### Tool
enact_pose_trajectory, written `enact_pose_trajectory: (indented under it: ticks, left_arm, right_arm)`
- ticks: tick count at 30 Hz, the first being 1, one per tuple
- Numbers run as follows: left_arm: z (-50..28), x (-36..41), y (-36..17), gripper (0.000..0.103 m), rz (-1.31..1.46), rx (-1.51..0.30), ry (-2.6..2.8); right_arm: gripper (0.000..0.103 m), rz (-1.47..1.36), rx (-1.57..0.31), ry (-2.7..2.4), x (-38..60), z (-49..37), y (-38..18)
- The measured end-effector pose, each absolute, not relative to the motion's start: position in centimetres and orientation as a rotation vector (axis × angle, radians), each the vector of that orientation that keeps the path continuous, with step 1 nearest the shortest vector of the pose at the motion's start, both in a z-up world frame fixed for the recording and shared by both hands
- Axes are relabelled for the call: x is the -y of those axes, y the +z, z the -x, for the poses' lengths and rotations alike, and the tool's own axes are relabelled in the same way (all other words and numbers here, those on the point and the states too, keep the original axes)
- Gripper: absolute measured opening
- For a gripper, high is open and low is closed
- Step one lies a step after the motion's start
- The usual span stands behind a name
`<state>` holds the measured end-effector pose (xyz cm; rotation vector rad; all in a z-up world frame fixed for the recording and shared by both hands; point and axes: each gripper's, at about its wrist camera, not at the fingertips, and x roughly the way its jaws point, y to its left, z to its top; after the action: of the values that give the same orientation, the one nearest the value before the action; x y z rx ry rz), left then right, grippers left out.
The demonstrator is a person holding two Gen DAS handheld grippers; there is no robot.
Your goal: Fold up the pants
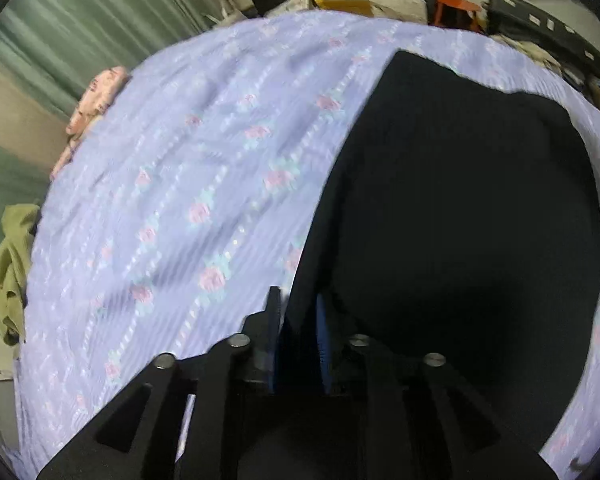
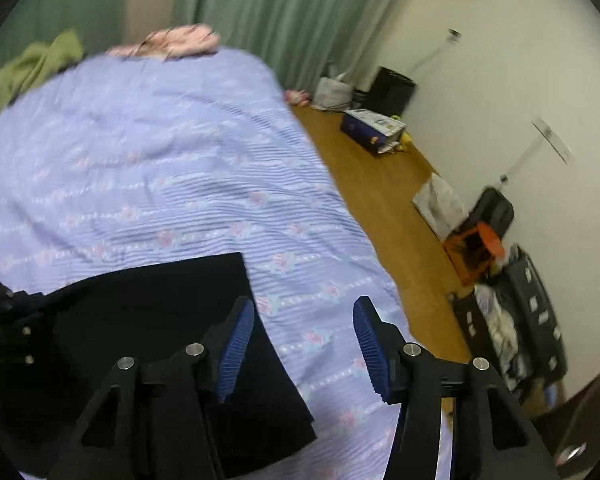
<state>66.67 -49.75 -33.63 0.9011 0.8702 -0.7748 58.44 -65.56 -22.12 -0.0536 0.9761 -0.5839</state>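
Observation:
Black pants [image 1: 460, 220] lie on a lilac flowered bedspread [image 1: 180, 160]. In the left wrist view my left gripper [image 1: 298, 308] is shut on the pants' near left edge, the black cloth pinched between its blue pads. In the right wrist view the pants [image 2: 148, 320] lie at the lower left, folded with a straight edge. My right gripper [image 2: 304, 320] is open and empty, its left finger over the pants' right edge, its right finger over the bedspread [image 2: 160, 160].
A green garment [image 2: 32, 68] and a pink cloth [image 2: 180, 40] lie at the bed's far end. Wooden floor [image 2: 380, 200] runs right of the bed, with boxes, an orange stool [image 2: 476, 248] and black cases by the wall. Green curtains hang behind.

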Motion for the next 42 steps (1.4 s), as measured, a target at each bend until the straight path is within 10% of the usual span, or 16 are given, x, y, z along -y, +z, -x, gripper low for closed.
enact_pose_trajectory:
  ticks: [2,7,25,26,28,38,42]
  left_arm:
    - [-66.6,50.3,-32.9,0.056,-0.881,-0.843,-0.743]
    - [-64.6,49.0,-28.8,0.065,-0.695,-0.797,-0.783]
    - [-55.8,41.9,-32.6,0.070,-0.507,-1.000,-0.803]
    - [-56.0,41.7,-32.7,0.070,-0.484,-1.018,-0.801]
    - [-56.4,41.6,-33.0,0.070,-0.462,-1.034,-0.796]
    - [-56.3,42.2,-32.9,0.070,-0.483,-0.999,-0.797]
    - [-56.2,42.3,-32.9,0.070,-0.483,-0.998,-0.787]
  right_arm:
    - [0.055,0.028,-0.970,-0.606,65.5,-56.4,-22.5]
    - [0.057,-0.089,-0.955,-0.570,65.1,-51.7,-23.9]
    - [0.046,-0.608,-1.009,-0.467,68.1,-51.0,-34.0]
    - [0.042,-0.633,-1.012,-0.470,68.4,-51.0,-34.6]
    - [0.003,-0.665,-1.017,-0.485,68.8,-51.1,-35.2]
    - [0.004,-0.643,-0.917,-0.530,68.2,-47.6,-33.0]
    - [0.038,-0.675,-0.934,-0.527,69.1,-48.0,-33.2]
